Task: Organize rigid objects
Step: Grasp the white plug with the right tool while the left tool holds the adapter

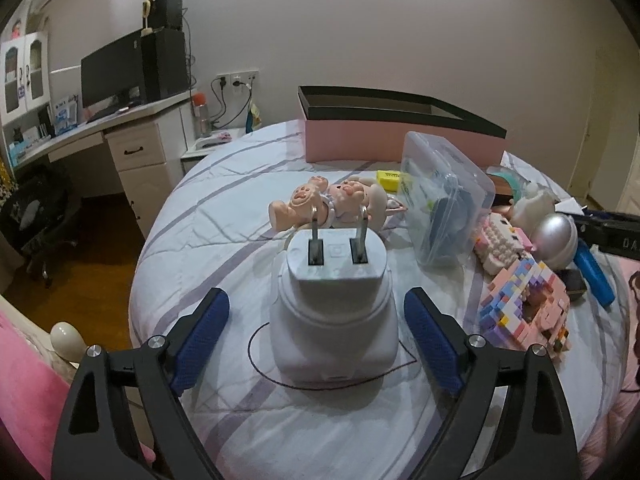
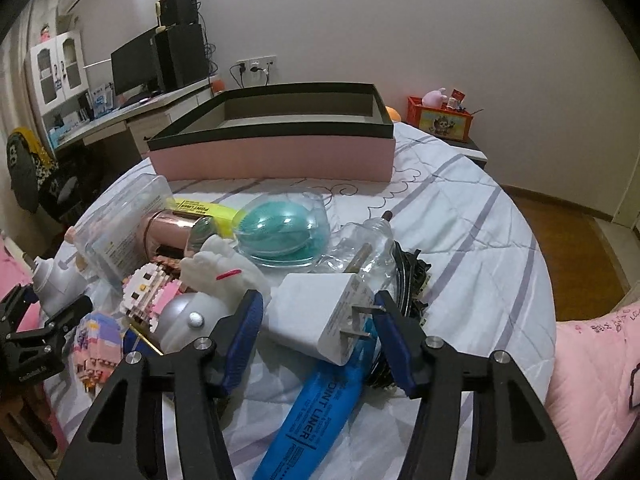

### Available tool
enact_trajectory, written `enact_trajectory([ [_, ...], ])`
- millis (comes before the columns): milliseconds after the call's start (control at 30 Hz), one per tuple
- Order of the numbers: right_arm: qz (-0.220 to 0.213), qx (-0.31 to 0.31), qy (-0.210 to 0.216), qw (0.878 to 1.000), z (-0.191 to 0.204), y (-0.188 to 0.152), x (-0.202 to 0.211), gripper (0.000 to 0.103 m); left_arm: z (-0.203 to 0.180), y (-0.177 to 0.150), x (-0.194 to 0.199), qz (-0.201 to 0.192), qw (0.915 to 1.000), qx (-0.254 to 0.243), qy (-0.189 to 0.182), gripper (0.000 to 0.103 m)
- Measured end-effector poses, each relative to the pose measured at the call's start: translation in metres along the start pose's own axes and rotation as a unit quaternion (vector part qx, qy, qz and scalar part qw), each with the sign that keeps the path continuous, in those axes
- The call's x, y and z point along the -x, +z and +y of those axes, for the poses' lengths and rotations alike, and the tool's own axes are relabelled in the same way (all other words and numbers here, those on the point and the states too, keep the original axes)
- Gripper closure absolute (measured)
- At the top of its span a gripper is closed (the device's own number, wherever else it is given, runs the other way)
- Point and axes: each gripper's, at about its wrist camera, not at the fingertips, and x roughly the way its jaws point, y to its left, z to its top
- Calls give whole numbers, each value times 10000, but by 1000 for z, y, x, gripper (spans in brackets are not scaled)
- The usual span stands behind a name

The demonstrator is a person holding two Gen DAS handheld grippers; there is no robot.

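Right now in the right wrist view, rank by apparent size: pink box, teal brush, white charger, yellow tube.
1. pink box, though farthest
2. white charger and teal brush look alike; the charger is nearer, so unranked
3. yellow tube, partly hidden

Both views are dimly and evenly lit by indoor light, with a bright spot seen at eleven o'clock near the ceiling. Soft shadows are cast on the bed [image 1: 224, 216]. Straight lines are bowed towards the dark vignetted corners. Slight softness is seen throughout.
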Motion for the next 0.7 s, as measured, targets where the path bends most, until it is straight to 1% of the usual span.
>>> enact_trajectory([
  [67,11,-8,39,10000,0,-1,4,51,0,0,-1,-8,10000,-21,9,12],
  [200,-28,156,163,9997,7,0,15,52,0,0,-2,8,10000,-22,18,10],
  [267,74,130,216,9997,4,-2,12,52,0,0,-4,23,10000,-57,49,9],
  [333,181,-19,404,9990,-2,-4,5,50,0,1,-6,47,9999,-65,67,9],
  [400,131,26,410,9991,-3,-3,3,49,-1,1,-6,61,9999,-53,74,9],
  [500,200,109,431,9988,-3,3,-4,47,-1,3,-6,93,9999,-11,100,9],
  [567,162,159,383,9990,-2,4,-5,50,-3,4,-7,132,9998,-29,138,9],
  [633,45,248,314,9992,2,3,3,62,-3,5,-8,156,9998,-19,151,9],
  [700,-3,306,304,9991,4,2,11,64,-3,5,-8,166,9997,17,164,8],
])
